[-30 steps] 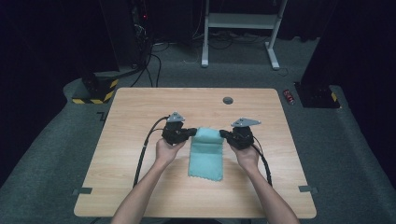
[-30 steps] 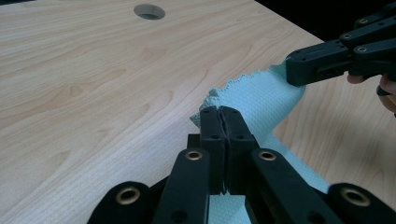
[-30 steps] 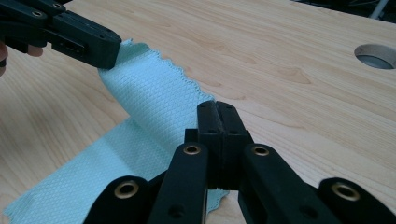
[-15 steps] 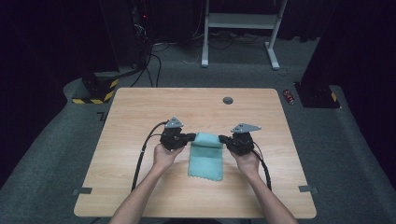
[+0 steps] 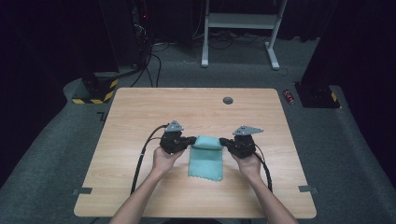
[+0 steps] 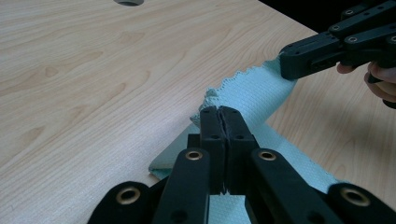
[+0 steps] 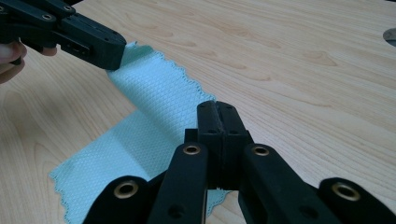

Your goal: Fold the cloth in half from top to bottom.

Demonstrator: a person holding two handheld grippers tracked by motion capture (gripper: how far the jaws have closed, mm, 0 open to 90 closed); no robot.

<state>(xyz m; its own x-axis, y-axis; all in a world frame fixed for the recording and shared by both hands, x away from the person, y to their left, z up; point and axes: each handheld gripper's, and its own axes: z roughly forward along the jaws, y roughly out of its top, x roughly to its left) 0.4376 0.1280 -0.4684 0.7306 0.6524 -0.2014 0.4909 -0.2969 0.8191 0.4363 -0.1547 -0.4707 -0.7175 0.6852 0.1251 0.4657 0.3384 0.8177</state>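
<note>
A light teal cloth (image 5: pixel 206 158) with a scalloped edge lies on the wooden table (image 5: pixel 140 116), its far end lifted and curling back toward the person. My left gripper (image 5: pixel 191 140) is shut on the far left corner of that raised end, and my right gripper (image 5: pixel 223 141) is shut on the far right corner. In the left gripper view the closed jaws pinch the cloth (image 6: pixel 261 93), with the other gripper (image 6: pixel 289 60) clamped on its far corner. The right gripper view shows its closed jaws on the cloth (image 7: pixel 154 93) and the other gripper (image 7: pixel 114 51) at the opposite corner.
A round grey grommet (image 5: pixel 228 100) sits in the table near its far edge. Cables trail from both grippers toward the front edge. A yellow-and-black striped base (image 5: pixel 95 93) and a white frame (image 5: pixel 240 21) stand on the floor beyond the table.
Both grippers have drawn the cloth's far edge toward the person, so the raised end now folds back over the rest and the cloth looks shorter.
</note>
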